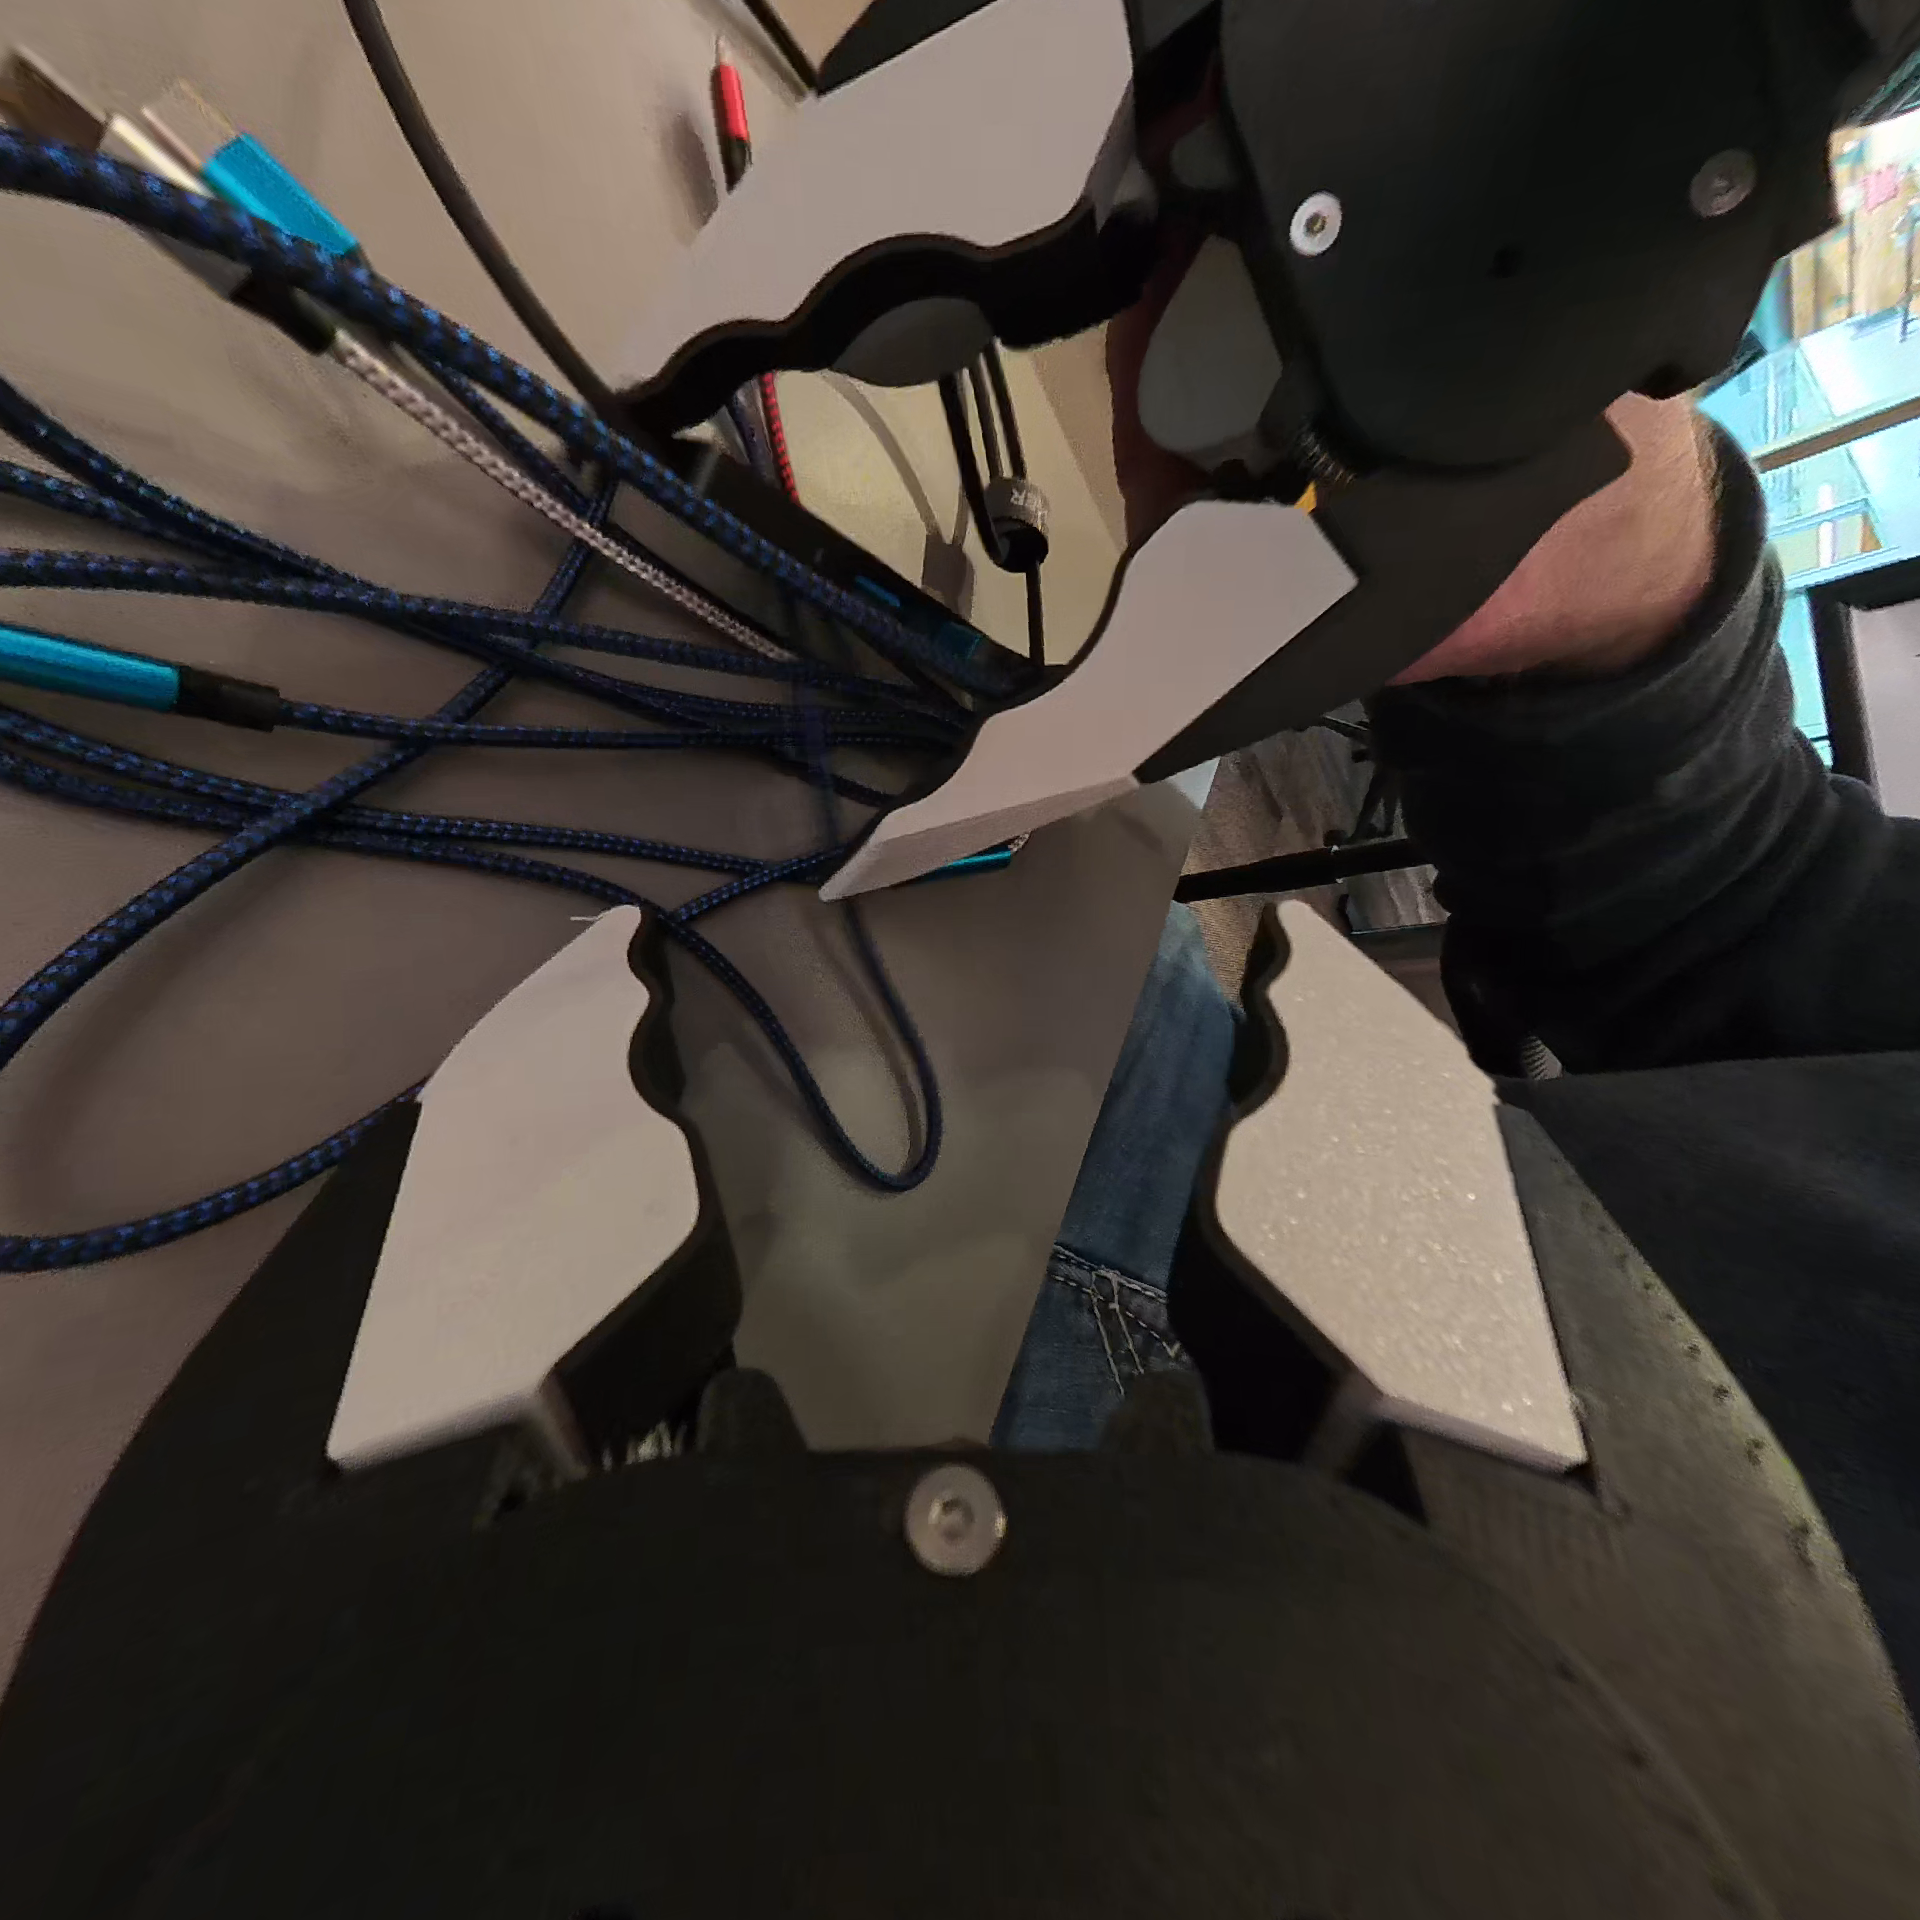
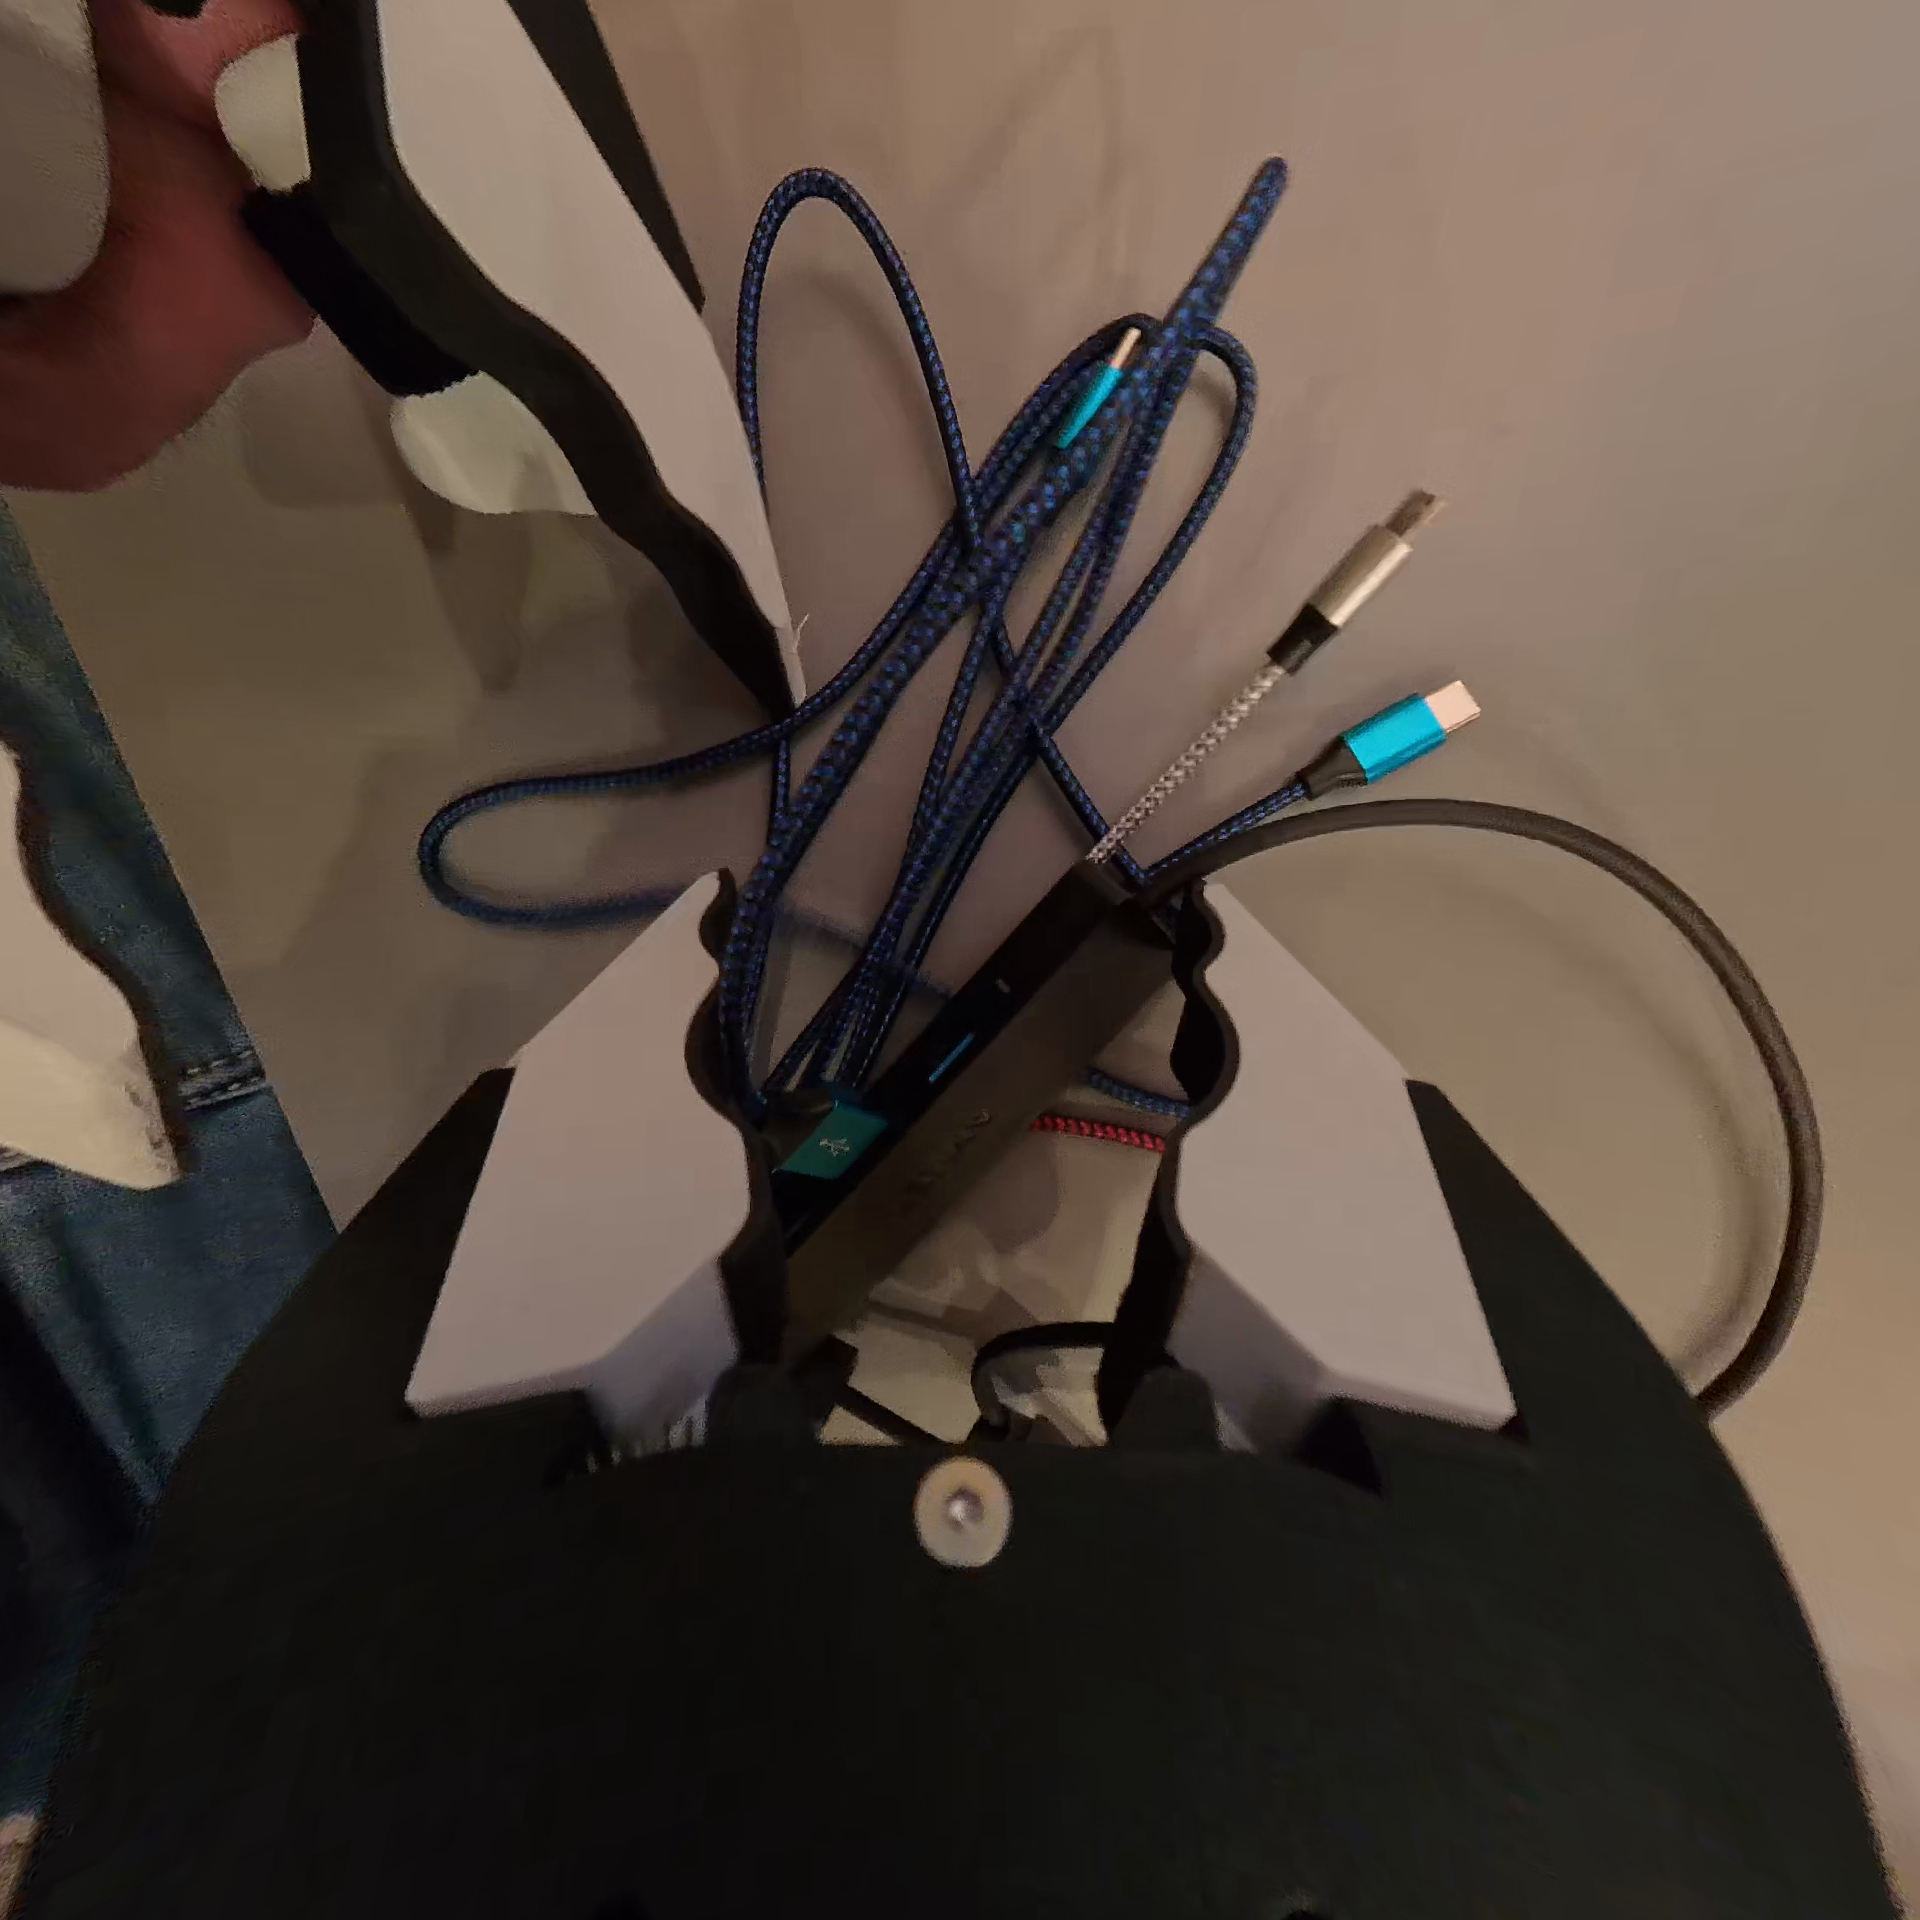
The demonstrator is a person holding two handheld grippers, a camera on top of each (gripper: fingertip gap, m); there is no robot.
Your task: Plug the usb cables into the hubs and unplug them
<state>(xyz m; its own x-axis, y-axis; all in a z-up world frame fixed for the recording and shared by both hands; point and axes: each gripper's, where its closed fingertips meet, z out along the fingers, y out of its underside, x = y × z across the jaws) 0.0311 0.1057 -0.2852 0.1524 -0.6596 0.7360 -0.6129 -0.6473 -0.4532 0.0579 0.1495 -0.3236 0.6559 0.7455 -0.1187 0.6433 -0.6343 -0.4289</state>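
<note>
Looking like an office or lab: plain grey worktop (image 1: 156, 987) lying under tangled braided cables (image 1: 436, 644), glass partitions (image 1: 1829, 416) and stacked shelving showing at two o'clock, dark carpeted floor (image 1: 1881, 665) beyond the seated person's jeans (image 1: 1143, 1143).

Plain grey surface (image 2: 1558, 312). On it: tangle of blue braided cables (image 2: 935, 644) with teal plugs, silver-white braided cable (image 2: 1195, 769) with metal plug, thick black cable (image 2: 1714, 966) looping right, red-tipped cable (image 1: 731, 120) lying far off.

Blue braided cables (image 1: 436, 665) before gaping tool (image 1: 951, 1039)
</note>
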